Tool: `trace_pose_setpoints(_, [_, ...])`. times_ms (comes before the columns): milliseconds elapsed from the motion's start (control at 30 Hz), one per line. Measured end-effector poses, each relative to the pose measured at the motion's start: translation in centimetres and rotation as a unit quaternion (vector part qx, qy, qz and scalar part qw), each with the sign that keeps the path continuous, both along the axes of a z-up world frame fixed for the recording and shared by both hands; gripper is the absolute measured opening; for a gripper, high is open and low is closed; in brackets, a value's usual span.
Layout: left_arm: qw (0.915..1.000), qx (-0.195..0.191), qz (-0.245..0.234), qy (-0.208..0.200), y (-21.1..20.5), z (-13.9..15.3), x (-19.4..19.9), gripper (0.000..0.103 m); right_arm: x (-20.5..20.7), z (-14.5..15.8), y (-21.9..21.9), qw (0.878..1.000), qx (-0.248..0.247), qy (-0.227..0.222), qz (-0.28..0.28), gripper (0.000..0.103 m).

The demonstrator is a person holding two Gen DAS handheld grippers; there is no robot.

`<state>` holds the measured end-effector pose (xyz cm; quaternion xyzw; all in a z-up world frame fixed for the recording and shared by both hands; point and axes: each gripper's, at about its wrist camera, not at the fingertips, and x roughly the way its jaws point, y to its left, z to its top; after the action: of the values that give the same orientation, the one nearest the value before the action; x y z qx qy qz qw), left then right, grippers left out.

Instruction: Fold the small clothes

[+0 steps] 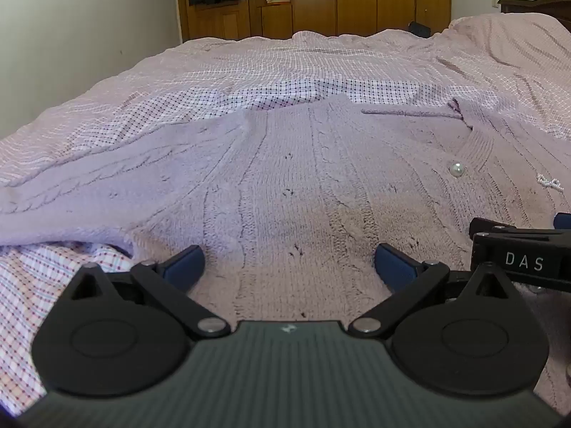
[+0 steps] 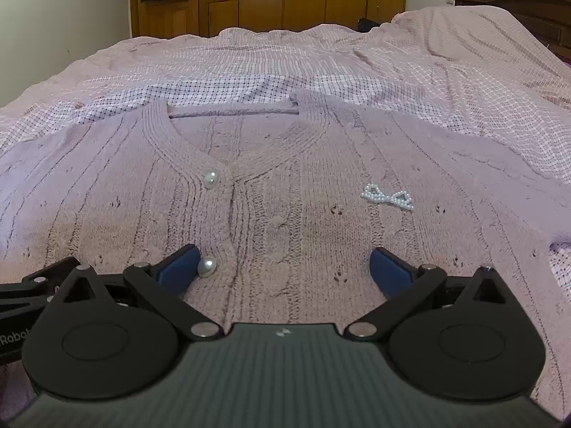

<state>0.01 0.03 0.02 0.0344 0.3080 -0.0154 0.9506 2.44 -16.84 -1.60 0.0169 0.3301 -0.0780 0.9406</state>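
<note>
From the left wrist view, we see our left hand-held gripper [image 1: 289,265] spread wide above the lilac cardigan [image 1: 285,185], laid flat on the bed [image 1: 249,60] for folding. From the right, our right hand-held gripper [image 2: 283,267] gapes empty; the neckline points away, long axis running straight ahead.

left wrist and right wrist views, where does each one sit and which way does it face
Left wrist: on the left gripper, tilted down over the cardigan toward the wardrobe; its open blue fingers show, plus the right gripper's edge.
Right wrist: on the right gripper, same heading, over the button placket and bead bow; jaws open.
Shared: cardigan, top pearl button, checked bedsheet, wardrobe.
</note>
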Motion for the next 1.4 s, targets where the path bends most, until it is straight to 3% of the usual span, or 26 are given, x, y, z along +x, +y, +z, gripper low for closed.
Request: trace_pose_setpoints(1400, [1.0,0.005,0.0,-0.002,-0.01,-0.02,-0.01,0.103,0.13,-0.11,-0.15,1.0,-0.006,-0.001,0.0,0.103])
